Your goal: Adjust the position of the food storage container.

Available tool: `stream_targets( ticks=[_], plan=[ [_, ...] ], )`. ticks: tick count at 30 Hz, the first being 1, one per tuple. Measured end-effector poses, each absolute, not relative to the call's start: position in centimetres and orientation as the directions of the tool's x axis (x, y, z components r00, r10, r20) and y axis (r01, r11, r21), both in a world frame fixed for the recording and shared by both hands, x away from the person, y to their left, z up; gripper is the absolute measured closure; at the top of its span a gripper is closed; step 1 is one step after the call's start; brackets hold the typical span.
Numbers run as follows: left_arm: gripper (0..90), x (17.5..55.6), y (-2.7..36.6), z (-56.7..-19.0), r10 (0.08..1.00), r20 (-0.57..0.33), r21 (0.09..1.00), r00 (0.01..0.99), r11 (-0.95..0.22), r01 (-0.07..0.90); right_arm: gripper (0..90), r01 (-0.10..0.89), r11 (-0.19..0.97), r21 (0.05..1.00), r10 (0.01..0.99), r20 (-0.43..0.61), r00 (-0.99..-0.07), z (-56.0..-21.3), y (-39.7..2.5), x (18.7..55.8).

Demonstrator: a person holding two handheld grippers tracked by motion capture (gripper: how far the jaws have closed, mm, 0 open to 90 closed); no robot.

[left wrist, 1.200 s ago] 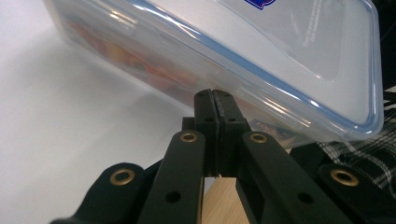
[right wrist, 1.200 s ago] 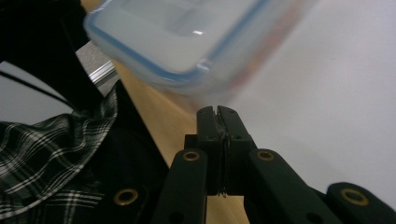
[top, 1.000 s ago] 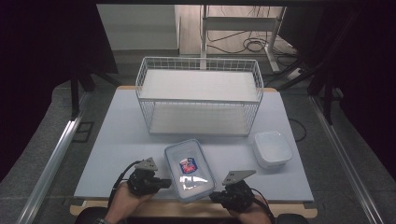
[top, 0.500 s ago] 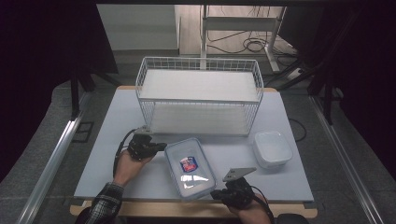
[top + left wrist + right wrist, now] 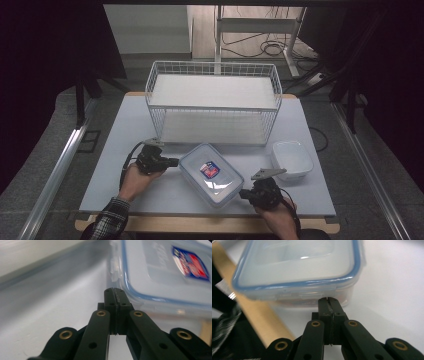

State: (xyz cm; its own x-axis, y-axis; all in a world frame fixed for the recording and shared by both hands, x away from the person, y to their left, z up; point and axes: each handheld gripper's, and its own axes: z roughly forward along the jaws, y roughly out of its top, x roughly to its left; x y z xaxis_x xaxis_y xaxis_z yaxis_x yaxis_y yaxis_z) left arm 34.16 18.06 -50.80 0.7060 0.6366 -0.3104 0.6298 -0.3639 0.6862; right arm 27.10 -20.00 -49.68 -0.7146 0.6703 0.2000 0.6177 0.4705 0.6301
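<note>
Pale grey surface (image 5: 115,150), wood-edged along the near side. At its far half, a white wire basket (image 5: 212,102), upright, well apart from both hands. Near the front, at the middle, a clear lidded container (image 5: 211,174) with a blue seal and a red-and-blue label — lying flat and skewed, lid on, between the two grippers. Just right of it, near the basket's right corner, a small white tub (image 5: 292,159), apart from the container.

Left gripper (image 5: 172,162) at the container's far left corner, held low over the surface; fingers (image 5: 110,296) clenched together on nothing, tips just at the lid's rim by a side latch — touching or not, cannot tell.

Right gripper (image 5: 241,194) at the container's near right end, fingers (image 5: 335,305) likewise pressed together and empty, tips right up against the short wall under the lid.
</note>
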Motion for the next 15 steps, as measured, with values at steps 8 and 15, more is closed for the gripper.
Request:
stream_targets(
  ticks=[8, 15],
  plan=[
    [89.9, 36.2, 17.3, -51.3, 0.674, -0.281, 0.710, 0.684, -0.334, 0.620, 89.4, 0.630, 0.441, 0.639, 0.695, 0.202, -0.690, -49.7, -20.4, 28.7],
    [90.0, 35.4, 17.7, -51.0, 0.670, -0.284, 0.705, 0.686, -0.339, 0.623, 89.4, 0.632, 0.448, 0.633, 0.714, 0.172, -0.678, -49.5, -20.3, 30.1]
  ],
)
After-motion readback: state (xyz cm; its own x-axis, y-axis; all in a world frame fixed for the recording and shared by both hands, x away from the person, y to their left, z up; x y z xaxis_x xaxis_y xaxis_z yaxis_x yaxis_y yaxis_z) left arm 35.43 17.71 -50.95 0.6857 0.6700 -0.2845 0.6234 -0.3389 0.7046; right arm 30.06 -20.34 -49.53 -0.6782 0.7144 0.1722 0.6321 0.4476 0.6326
